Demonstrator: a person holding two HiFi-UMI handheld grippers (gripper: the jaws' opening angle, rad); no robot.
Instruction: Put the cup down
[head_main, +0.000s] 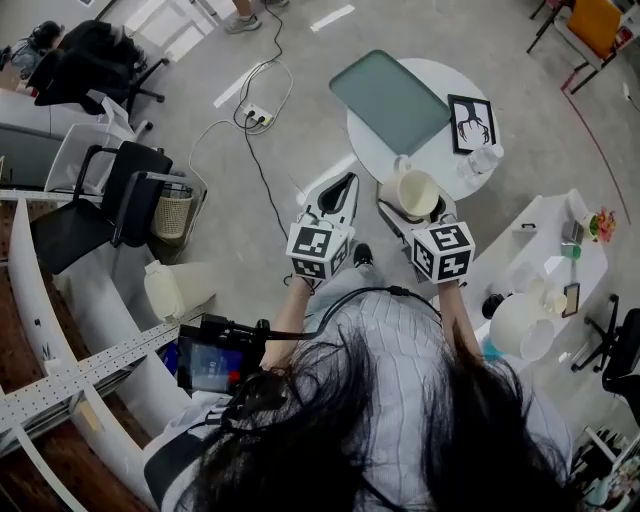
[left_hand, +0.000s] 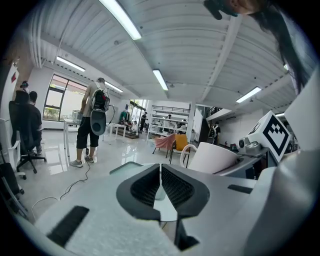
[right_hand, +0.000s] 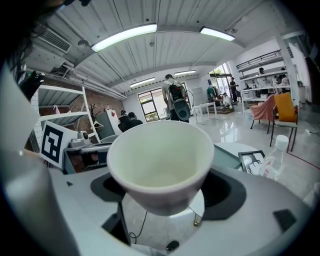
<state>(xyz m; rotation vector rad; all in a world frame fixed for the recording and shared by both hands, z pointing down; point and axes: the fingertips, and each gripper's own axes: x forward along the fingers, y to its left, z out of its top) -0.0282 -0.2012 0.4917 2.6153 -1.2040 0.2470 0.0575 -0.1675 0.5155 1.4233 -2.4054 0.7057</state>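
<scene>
A white empty cup with a handle sits between the jaws of my right gripper, held in the air at the near edge of a round white table. In the right gripper view the cup fills the middle and my right gripper is shut on its lower body. My left gripper hangs beside it over the floor. In the left gripper view its jaws are shut with nothing between them, and the cup shows to the right.
On the round table lie a grey-green tray, a framed picture and a clear bottle. A white side table with small items stands at the right. Office chairs, a wastebasket and floor cables lie to the left.
</scene>
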